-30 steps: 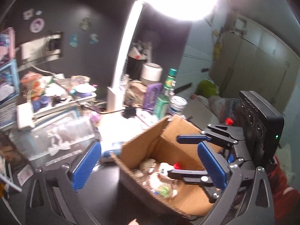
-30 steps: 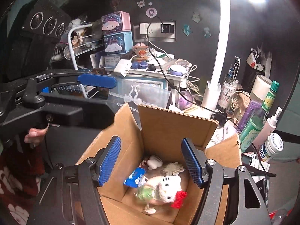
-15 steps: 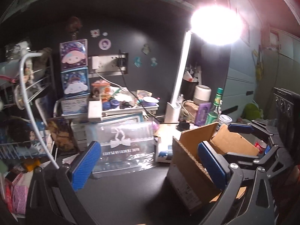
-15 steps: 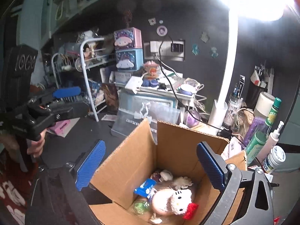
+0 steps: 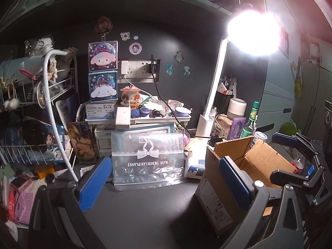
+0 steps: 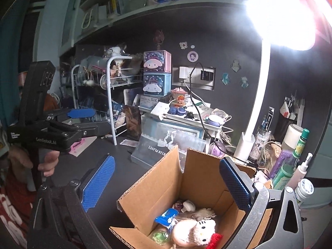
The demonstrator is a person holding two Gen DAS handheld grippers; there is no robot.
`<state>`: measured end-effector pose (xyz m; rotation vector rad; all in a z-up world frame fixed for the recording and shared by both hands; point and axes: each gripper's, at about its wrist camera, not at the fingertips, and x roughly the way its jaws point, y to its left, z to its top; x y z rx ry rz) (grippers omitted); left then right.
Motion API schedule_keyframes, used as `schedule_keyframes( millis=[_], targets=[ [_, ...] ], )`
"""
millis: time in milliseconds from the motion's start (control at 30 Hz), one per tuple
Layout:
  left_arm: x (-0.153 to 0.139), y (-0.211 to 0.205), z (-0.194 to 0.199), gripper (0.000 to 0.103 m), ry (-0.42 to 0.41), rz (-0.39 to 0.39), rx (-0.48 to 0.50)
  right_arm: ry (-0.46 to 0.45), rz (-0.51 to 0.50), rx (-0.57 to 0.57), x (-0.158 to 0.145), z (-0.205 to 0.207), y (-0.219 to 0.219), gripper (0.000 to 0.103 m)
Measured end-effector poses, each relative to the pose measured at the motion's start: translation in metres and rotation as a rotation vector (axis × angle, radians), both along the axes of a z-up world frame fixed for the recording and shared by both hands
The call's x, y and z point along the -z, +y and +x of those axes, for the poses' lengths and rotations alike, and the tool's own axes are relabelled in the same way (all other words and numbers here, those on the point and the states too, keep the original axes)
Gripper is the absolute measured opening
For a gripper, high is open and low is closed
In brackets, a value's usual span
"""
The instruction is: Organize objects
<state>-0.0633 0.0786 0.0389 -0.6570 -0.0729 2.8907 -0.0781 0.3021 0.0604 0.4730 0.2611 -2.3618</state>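
Observation:
An open cardboard box [image 6: 203,178] stands on the dark desk; it also shows at the right of the left wrist view [image 5: 255,161]. Inside it lie a white Hello Kitty plush [image 6: 202,231], a blue packet [image 6: 167,217], a green ball [image 6: 158,236] and other small toys. My right gripper [image 6: 166,184] is open and empty, above the box's near left side. My left gripper [image 5: 166,184] is open and empty, over the bare desk left of the box; it also shows at the left of the right wrist view [image 6: 81,114].
A clear plastic bag with a bow print [image 5: 147,157] leans against stacked trays of trinkets [image 5: 153,112]. A white wire rack [image 5: 31,112] stands at the left. A lit desk lamp [image 5: 215,83], bottles [image 6: 294,159] and jars crowd the right back.
Both grippers have pulled back and up from the box. The left one swung left to face the desk's back wall. The right gripper's fingers have spread wider.

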Motion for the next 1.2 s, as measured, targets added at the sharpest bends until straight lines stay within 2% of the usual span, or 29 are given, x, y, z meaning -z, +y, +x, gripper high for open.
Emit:
schedule_keyframes(
  millis=[300,1200],
  targets=[
    [0.0004,-0.0017,0.002,0.103,0.0,-0.008,-0.015,0.002,0.012,0.001,0.0036,0.0016,-0.0016,0.101],
    [0.002,-0.009,-0.0009,0.103,-0.01,-0.01,-0.031,-0.052,-0.033,0.01,0.0054,-0.006,-0.0032,0.101]
  ],
)
